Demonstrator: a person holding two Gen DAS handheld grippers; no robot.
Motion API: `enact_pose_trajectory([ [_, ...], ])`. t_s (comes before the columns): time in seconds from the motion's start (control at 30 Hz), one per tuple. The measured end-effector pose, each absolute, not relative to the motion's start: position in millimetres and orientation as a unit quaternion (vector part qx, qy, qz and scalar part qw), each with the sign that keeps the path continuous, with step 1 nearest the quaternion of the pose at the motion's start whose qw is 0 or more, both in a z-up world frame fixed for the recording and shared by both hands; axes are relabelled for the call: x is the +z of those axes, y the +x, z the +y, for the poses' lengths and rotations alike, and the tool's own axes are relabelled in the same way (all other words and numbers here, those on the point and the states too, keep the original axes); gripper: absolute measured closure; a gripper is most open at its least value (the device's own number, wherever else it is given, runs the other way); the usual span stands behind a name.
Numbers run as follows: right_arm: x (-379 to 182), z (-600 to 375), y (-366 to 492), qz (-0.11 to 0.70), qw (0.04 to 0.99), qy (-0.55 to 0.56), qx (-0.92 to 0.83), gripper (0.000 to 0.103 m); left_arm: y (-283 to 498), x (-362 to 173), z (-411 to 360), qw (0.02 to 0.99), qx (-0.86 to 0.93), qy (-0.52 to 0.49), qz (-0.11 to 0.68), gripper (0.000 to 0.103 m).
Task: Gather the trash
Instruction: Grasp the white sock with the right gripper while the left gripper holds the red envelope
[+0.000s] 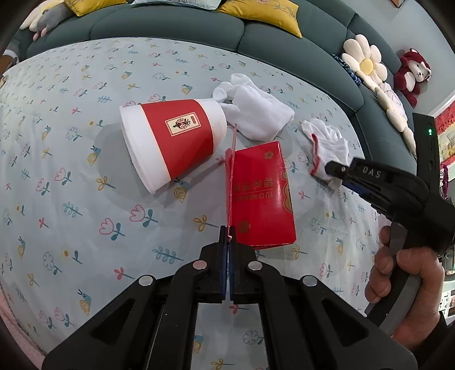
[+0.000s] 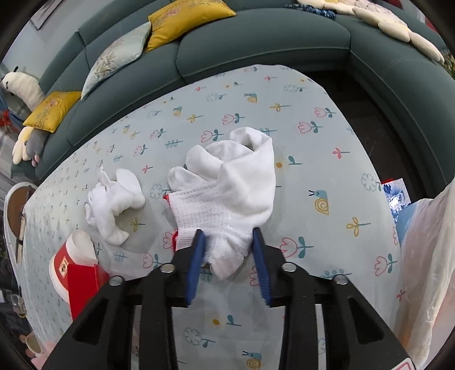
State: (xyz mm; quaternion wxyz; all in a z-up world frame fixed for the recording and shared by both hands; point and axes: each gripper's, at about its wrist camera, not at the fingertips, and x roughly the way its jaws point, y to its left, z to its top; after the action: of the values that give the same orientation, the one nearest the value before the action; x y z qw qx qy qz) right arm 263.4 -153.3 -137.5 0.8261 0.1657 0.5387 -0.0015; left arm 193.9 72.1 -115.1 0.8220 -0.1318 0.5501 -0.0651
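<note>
In the left wrist view my left gripper [image 1: 227, 232] is shut on the thin flap of a red paper box [image 1: 260, 196] that lies on the flowered tablecloth [image 1: 71, 176]. A red and white paper cup [image 1: 170, 142] lies on its side to the left of the box. A crumpled white cloth [image 1: 256, 111] lies behind them. My right gripper [image 2: 229, 236] is open, its blue pads on either side of a white knitted glove with a red cuff [image 2: 227, 187]; this glove also shows in the left wrist view [image 1: 327, 148].
A teal sofa [image 2: 256, 48] with yellow cushions [image 2: 182, 20] curves behind the table. A translucent plastic bag [image 2: 426, 256] hangs at the right table edge. The crumpled cloth [image 2: 113, 205] and cup [image 2: 71, 256] lie left of the right gripper.
</note>
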Motion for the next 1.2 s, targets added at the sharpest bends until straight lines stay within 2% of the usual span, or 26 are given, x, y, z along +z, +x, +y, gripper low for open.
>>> enact_pose_trajectory([
  [0.07,-136.6,-155.3,257.9,0.537,0.826,0.172,0.005,0.089,193.1,-113.8,71.4,0.822,-0.066,-0.132,0.549,0.103],
  [0.13,-132.1,-156.5,251.0,0.532,0.830,0.169,0.007,0.090,191.1,-110.3,69.0,0.825,-0.068,-0.132,0.546,0.103],
  [0.67,-45.6,-196.7,174.8,0.455,0.869,0.193,0.024,0.090,166.9,-60.1,15.0,0.848,-0.111,-0.113,0.505,0.103],
  [1.2,-16.4,-240.2,90.3,0.423,0.888,0.179,0.002,0.090,135.5,-26.2,-55.0,0.859,-0.159,-0.068,0.482,0.103],
])
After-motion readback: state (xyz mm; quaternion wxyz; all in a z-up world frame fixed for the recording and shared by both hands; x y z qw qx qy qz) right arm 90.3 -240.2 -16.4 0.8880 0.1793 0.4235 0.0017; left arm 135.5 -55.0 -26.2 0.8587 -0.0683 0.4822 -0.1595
